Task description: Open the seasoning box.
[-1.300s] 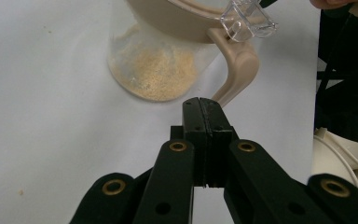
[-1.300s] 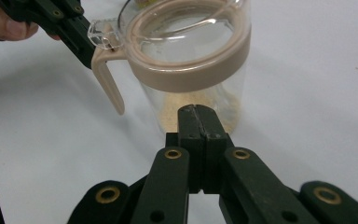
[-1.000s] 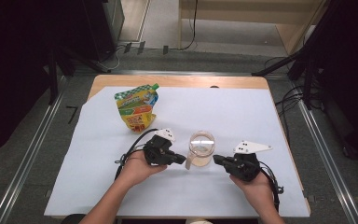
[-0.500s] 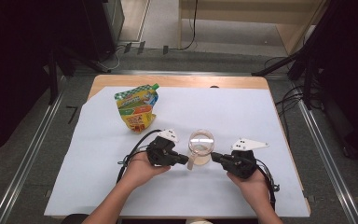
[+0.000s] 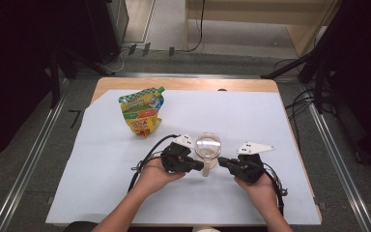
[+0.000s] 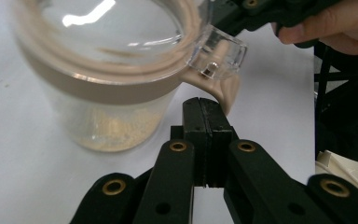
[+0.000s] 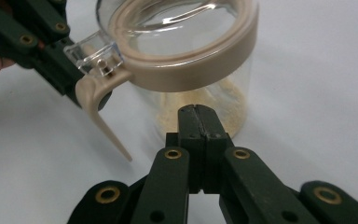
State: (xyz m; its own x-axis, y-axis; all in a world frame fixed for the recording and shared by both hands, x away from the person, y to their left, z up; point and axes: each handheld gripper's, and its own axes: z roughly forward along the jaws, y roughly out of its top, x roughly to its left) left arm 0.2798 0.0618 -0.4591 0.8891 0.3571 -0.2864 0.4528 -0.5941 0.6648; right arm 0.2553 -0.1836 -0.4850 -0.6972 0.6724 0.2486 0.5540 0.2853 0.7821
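Jar [image 5: 207,151] w/ beige latch lid sits mid-surface [image 5: 270,125], pouch [image 5: 142,112] at 10 o'clock. Left gripper [image 5: 199,166] at jar's 8, right gripper [image 5: 222,161] at 4, both clenched, empty. Since 1 s ago: both edged closer. Judged: latch approach under way.

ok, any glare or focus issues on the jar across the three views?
High view: even light, soft overall; the clear lid of the jar shines bright. Left gripper view: a glare streak on the lid, the jar's near rim blurred, the shut left gripper fairly sharp. Right gripper view: faint reflections on the lid, the clasp and the shut right gripper in focus, soft shadow under the jar.
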